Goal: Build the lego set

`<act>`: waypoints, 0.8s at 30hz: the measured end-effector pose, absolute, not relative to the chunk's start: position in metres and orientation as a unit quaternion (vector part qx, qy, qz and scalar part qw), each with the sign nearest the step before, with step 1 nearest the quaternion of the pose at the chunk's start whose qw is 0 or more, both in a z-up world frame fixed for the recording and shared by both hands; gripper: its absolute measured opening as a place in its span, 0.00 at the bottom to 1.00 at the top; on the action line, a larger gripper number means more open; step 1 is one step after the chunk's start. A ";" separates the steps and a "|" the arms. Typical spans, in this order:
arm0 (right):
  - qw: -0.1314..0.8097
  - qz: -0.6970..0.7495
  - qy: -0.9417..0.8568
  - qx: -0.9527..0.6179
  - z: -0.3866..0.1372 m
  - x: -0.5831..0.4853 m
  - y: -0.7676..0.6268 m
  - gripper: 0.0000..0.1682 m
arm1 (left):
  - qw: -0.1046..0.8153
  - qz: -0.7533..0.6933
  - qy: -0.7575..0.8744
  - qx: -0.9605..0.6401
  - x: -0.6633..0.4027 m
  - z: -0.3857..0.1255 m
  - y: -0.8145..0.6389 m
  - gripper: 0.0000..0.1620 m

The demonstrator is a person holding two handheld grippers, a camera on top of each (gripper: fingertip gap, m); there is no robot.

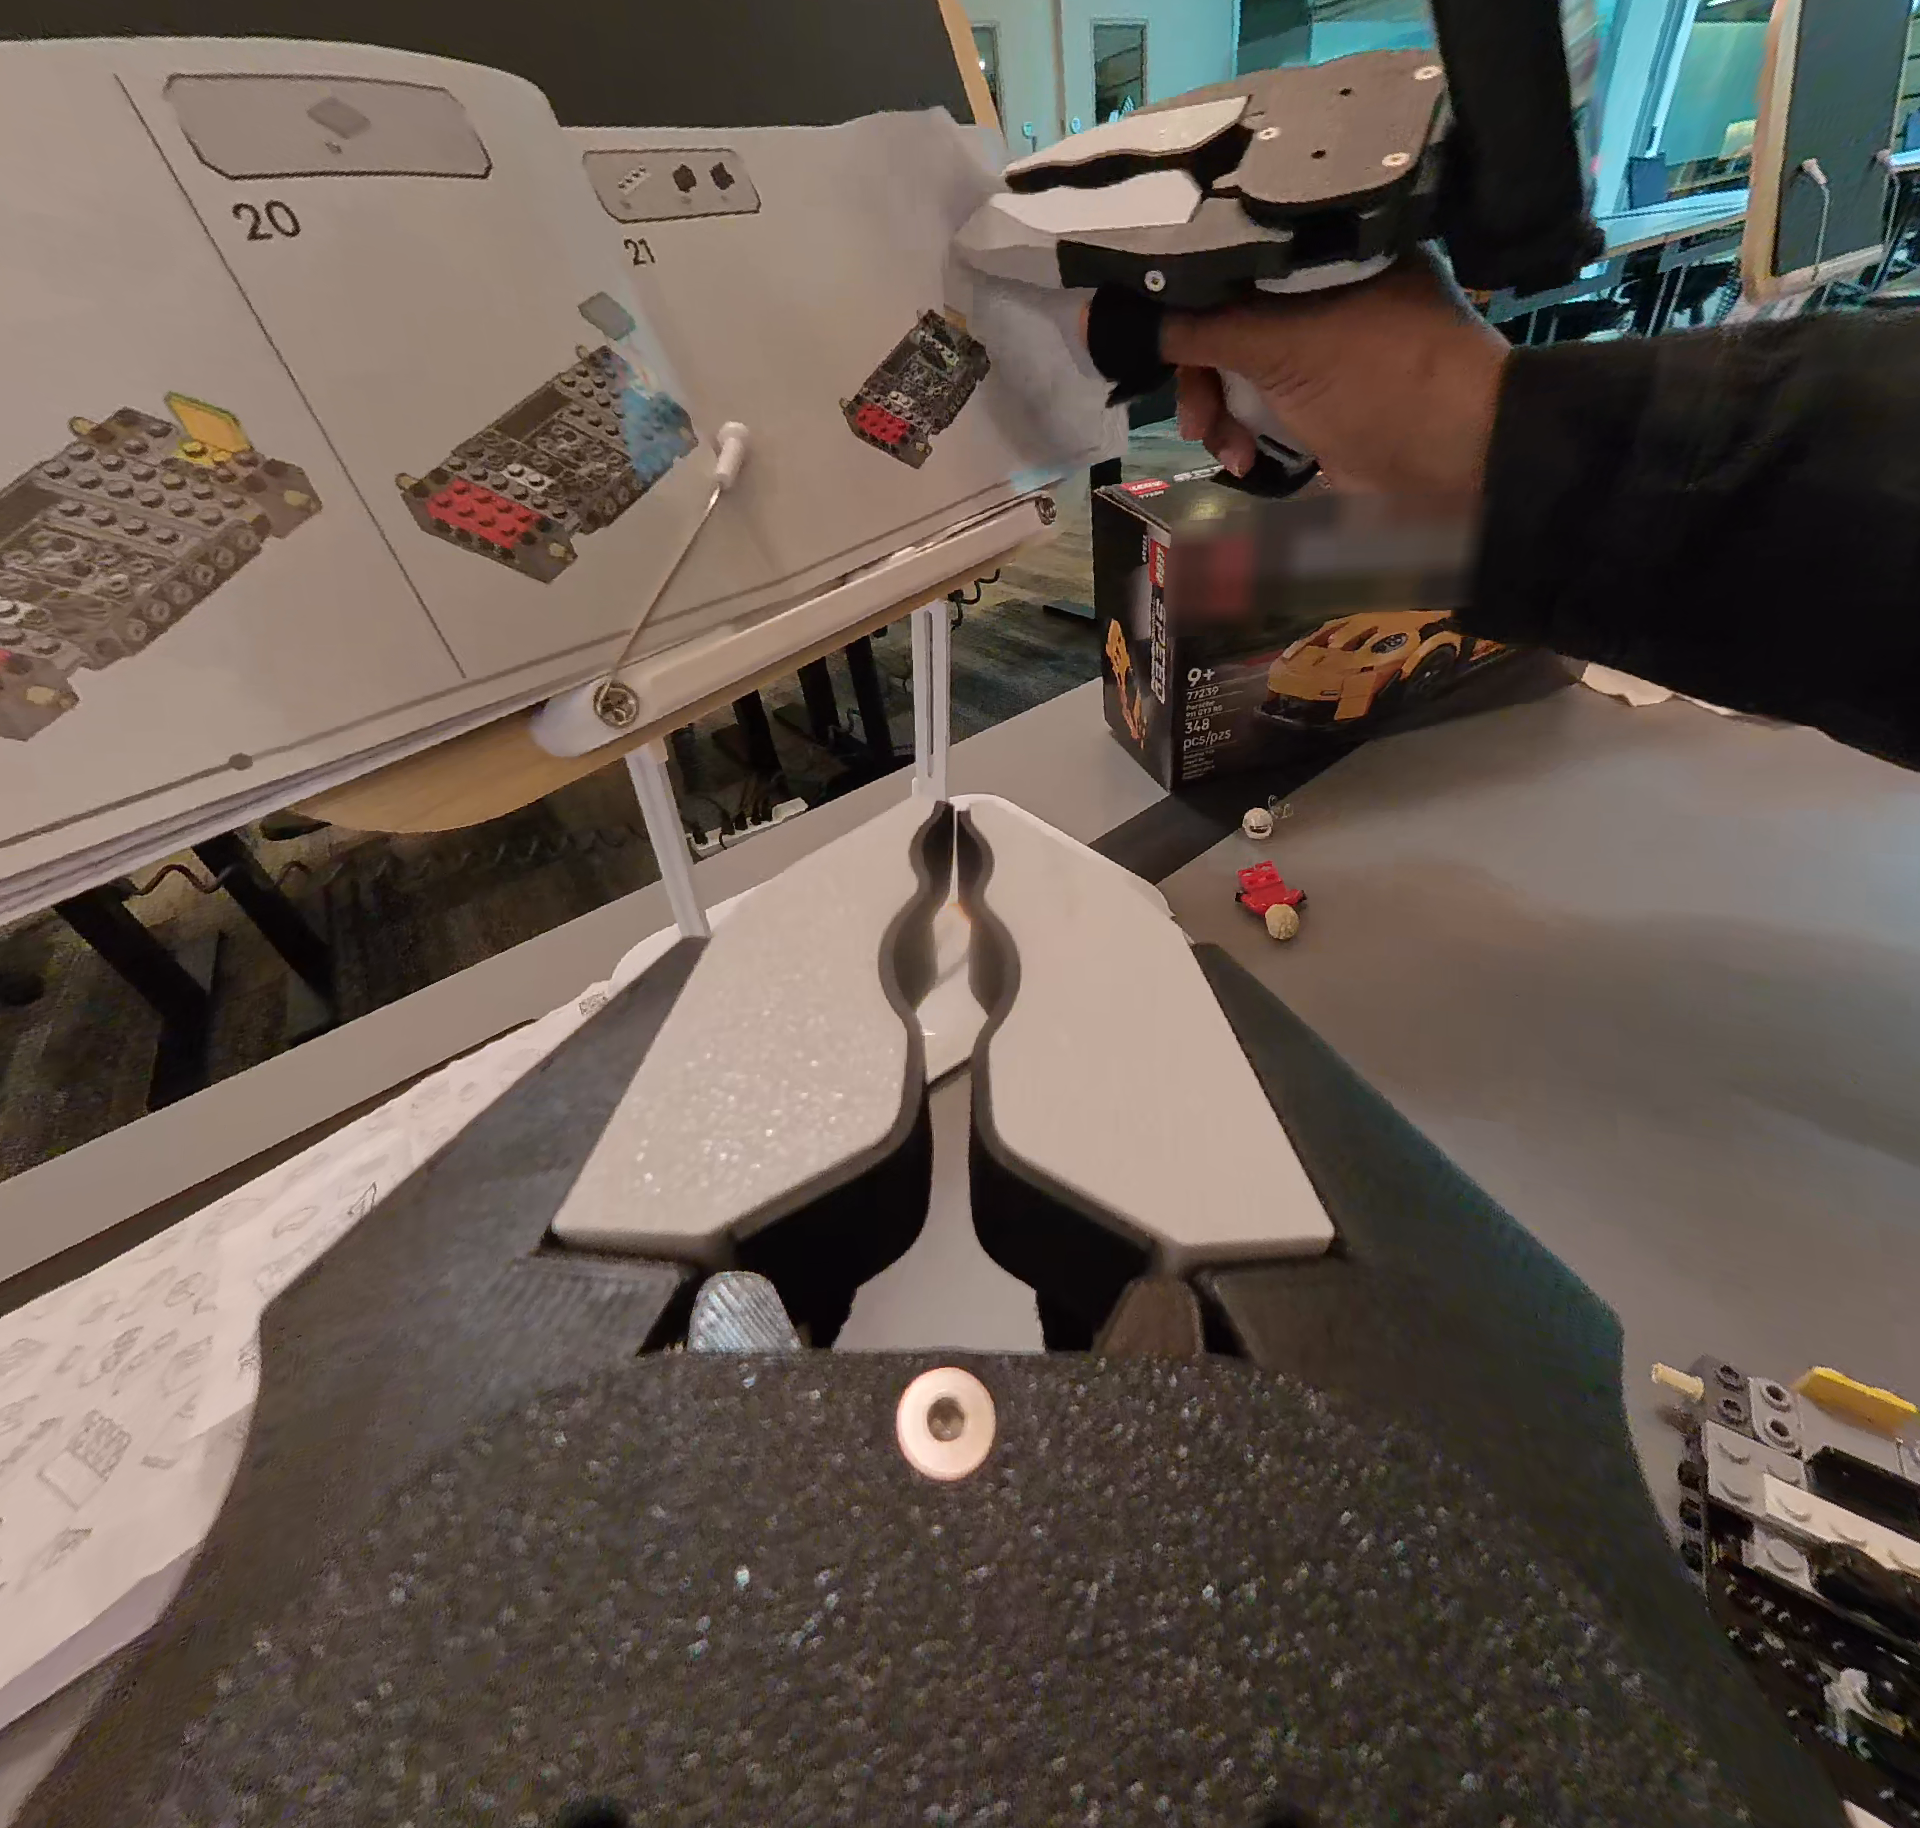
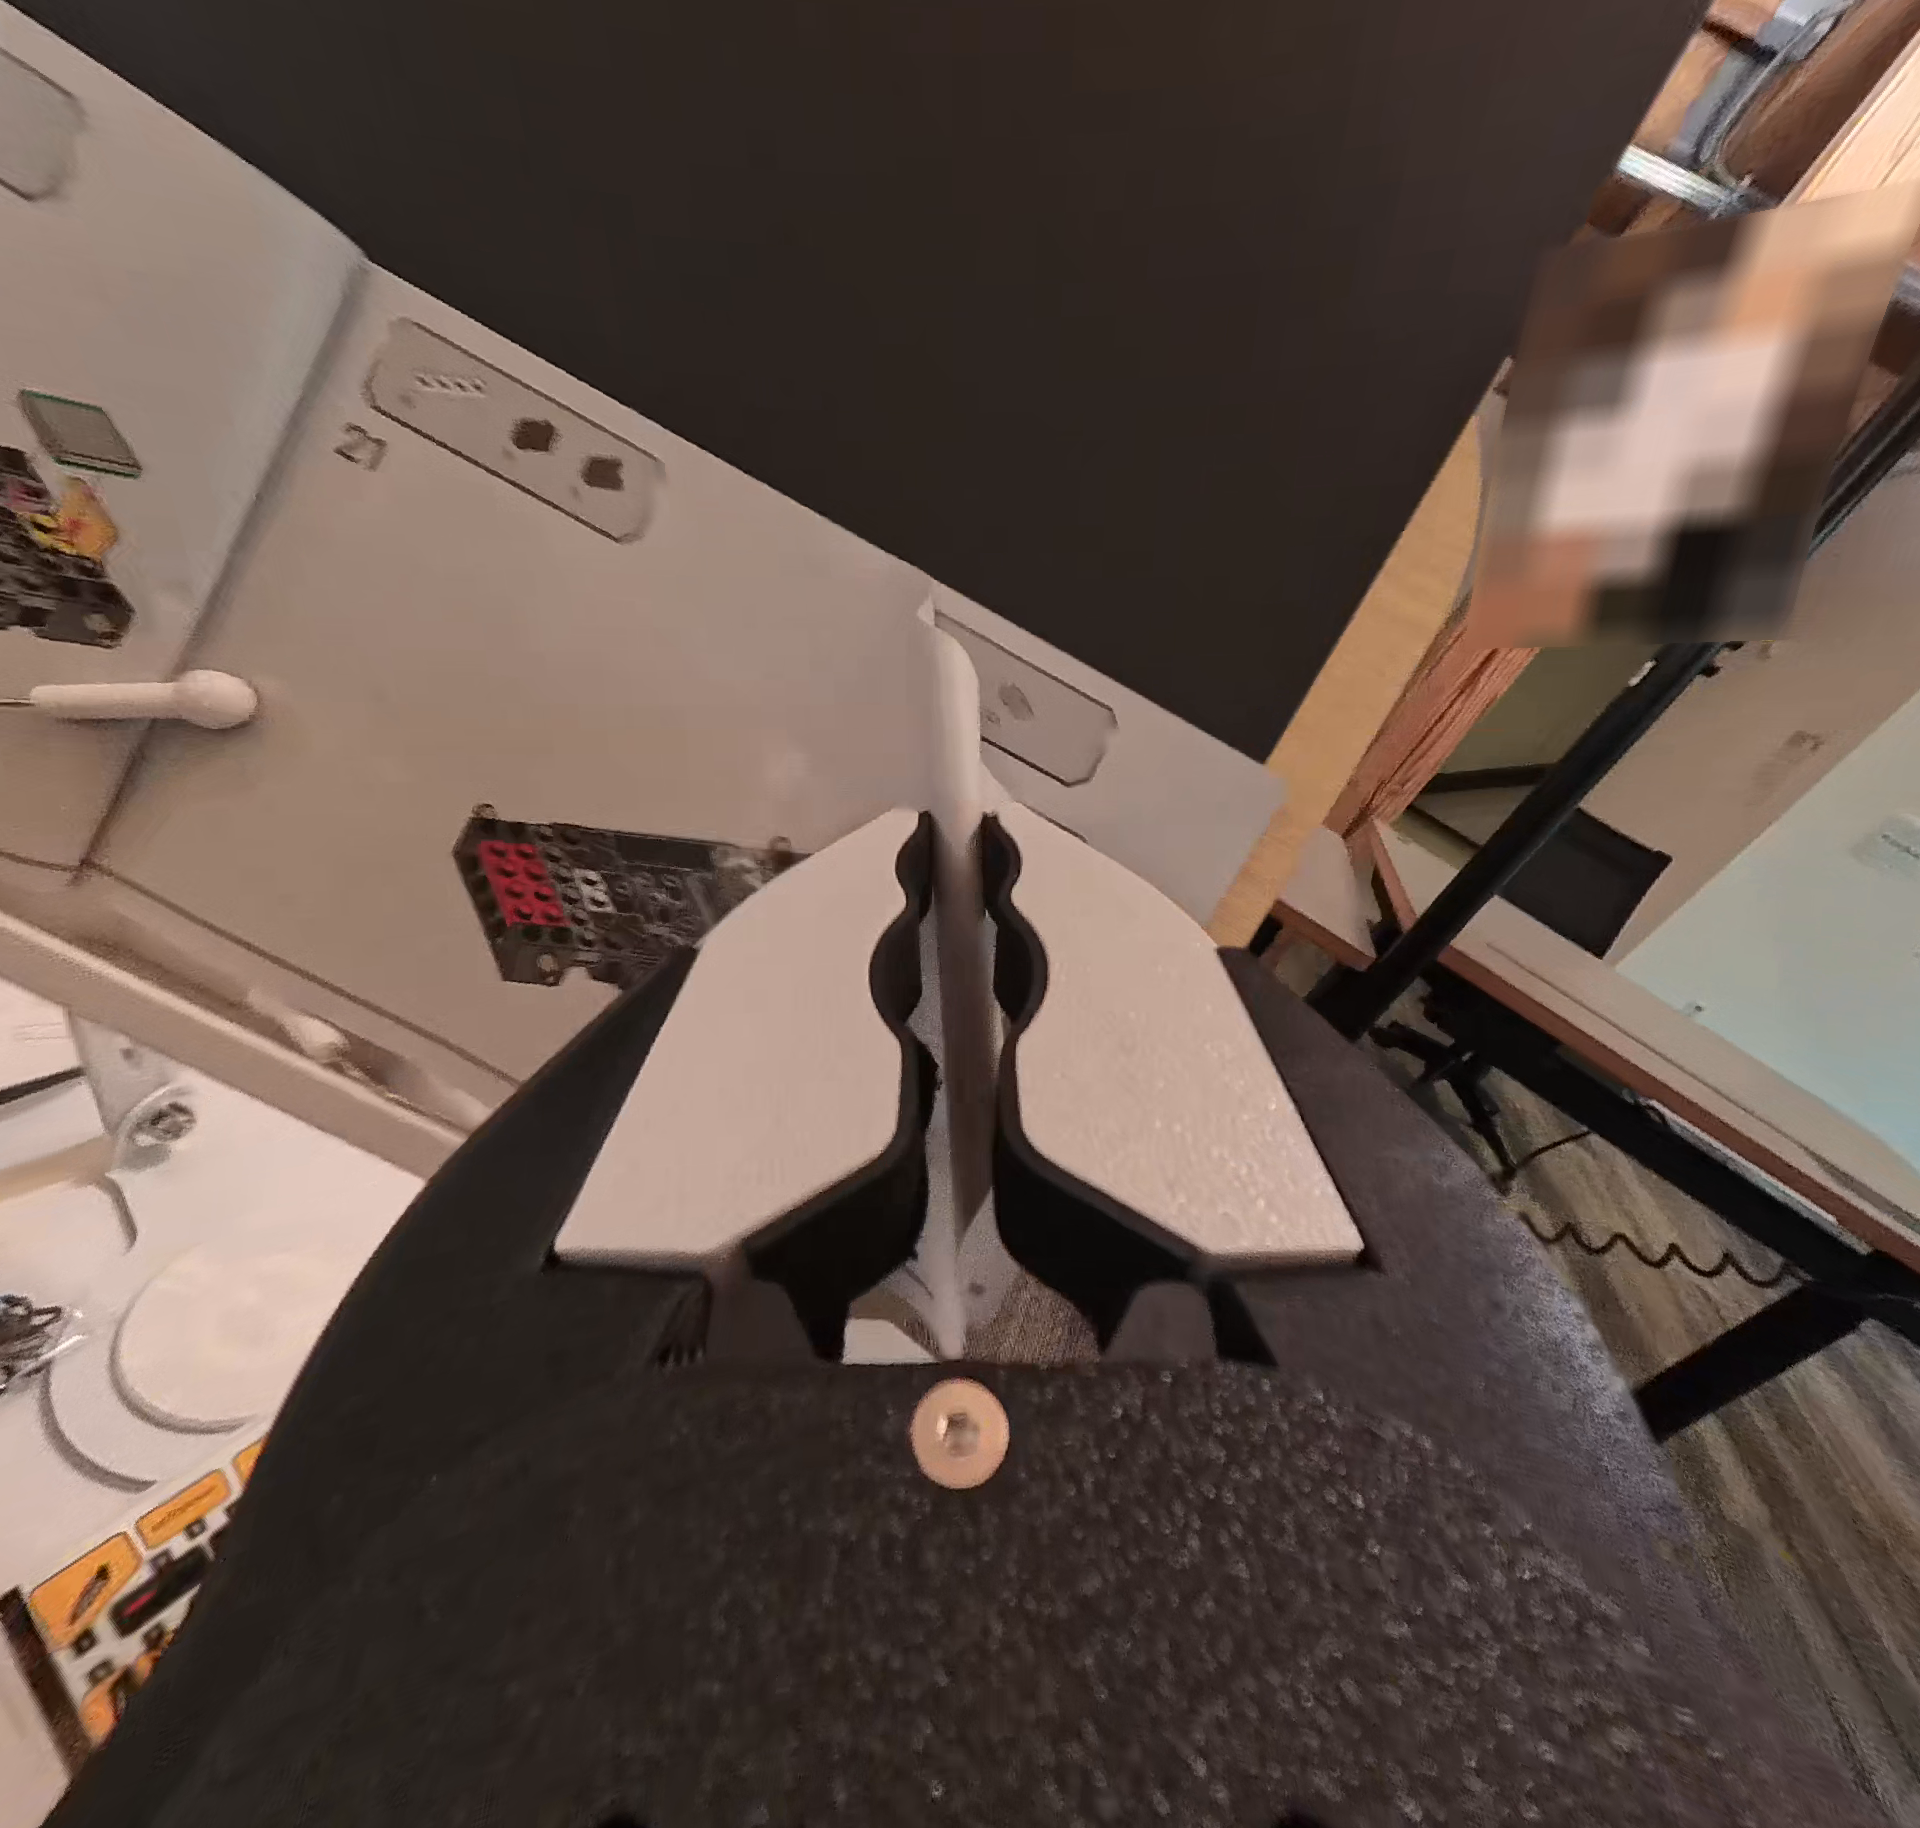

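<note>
Overhead, the white paper instruction booklet (image 1: 436, 407) lay open on a pale wooden book stand (image 1: 790, 625) at the far edge of the grey bench (image 1: 1558, 999), one thin wire page-holder arm with a white tip (image 1: 681, 557) pressing across its right-hand page.

The right gripper (image 2: 954, 843), black body with pale grey finger plates, was closed on the outer edge of the booklet's right-hand page (image 2: 951, 739); the sheet ran edge-on between the two plates, and its corner stood up past the tips. From the left wrist view the same gripper (image 1: 1023, 220) showed at the page's right edge, paper bunched at its tips, a person's hand (image 1: 1340, 396) in a dark sleeve on the grip.

The left gripper (image 1: 954, 822) hung above the bench in front of the stand, its tips pressed together, only the wavy recesses behind them gaping. Nothing visible between them.

The part-built black and grey brick model (image 1: 1808, 1529), a yellow piece on top, sat at the near right edge of the bench. A small red brick piece with a tan round part (image 1: 1270, 897) lay loose toward the middle, a small pale round piece (image 1: 1259, 820) just beyond it. The dark set box picturing an orange car (image 1: 1278, 656) stood at the far edge, right of the stand. A white printed paper sheet (image 1: 135, 1363) covered the near left part.
</note>
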State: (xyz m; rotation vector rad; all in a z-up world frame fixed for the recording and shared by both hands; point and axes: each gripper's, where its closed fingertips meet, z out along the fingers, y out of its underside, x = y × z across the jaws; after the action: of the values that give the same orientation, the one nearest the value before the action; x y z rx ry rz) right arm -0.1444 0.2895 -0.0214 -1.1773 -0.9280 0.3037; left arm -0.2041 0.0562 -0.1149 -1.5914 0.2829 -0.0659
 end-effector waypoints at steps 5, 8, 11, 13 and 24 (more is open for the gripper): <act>0.732 0.163 -0.436 -0.497 -0.015 -0.149 0.247 0.04 | 0.693 -0.037 0.124 -0.709 -0.201 -0.109 0.057 0.02; 0.728 0.168 -0.467 -0.474 -0.014 -0.158 0.219 0.03 | 0.701 -0.096 0.112 -0.697 -0.193 -0.084 0.063 0.07; 0.719 0.154 -0.506 -0.451 -0.018 -0.173 0.197 0.03 | 0.694 -0.189 0.099 -0.687 -0.184 -0.043 0.086 0.12; 0.719 0.129 -0.529 -0.432 -0.021 -0.182 0.185 0.03 | 0.674 -0.247 0.076 -0.692 -0.188 -0.022 0.111 0.14; 0.704 0.157 -0.574 -0.386 -0.025 -0.185 0.146 0.24 | 0.575 -0.428 0.038 -0.696 -0.193 -0.016 0.166 0.01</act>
State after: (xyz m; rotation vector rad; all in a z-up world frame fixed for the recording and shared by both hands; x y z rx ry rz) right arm -0.1848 0.1457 -0.0249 -0.8594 -1.2773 0.3486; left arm -0.1930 0.1659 -0.0157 -1.6293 0.0899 -1.0030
